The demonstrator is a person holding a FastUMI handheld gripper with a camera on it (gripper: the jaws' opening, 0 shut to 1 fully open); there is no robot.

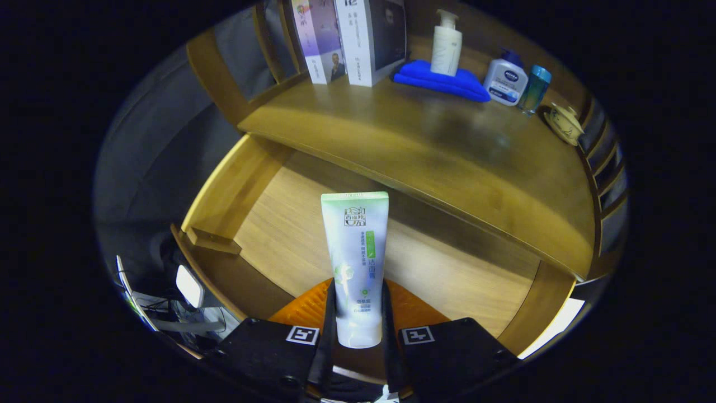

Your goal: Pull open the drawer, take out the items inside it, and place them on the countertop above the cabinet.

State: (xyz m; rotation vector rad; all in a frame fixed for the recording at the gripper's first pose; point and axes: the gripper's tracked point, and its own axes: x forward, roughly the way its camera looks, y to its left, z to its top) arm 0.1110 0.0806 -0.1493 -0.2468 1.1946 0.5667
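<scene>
**A:** So where's the tube [356, 263] at right now? Can the grip be made out?

**B:** Yep. The tongs [356, 313] are pinched on it, both fingers [330, 319] pressed against its lower half, one on each side. It's held upright with the flat crimped end pointing away from the camera, above the floor of the pulled-out drawer [291, 229]. Whether it's been lifted clear of the wood can't quite be told, but it looks raised.

**A:** Why grabbed that low down?

**B:** Probably because the cap end is the stiffer part; the upper body would likely just get squashed and slip. Only a guess though.

**B:** Nothing else can be seen in the part of the drawer that's visible, so this may be the last item.

**A:** And where's it meant to be put?

**B:** On the bench [425, 145] just beyond and above the drawer. The back is already taken up by books [349, 39], a blue cloth [436, 81] with a pump bottle [446, 45] stood on it, and a white bottle [505, 81] beside a small blue one [535, 89]. The front stretch is bare, so that's where it'd best be set.
</scene>
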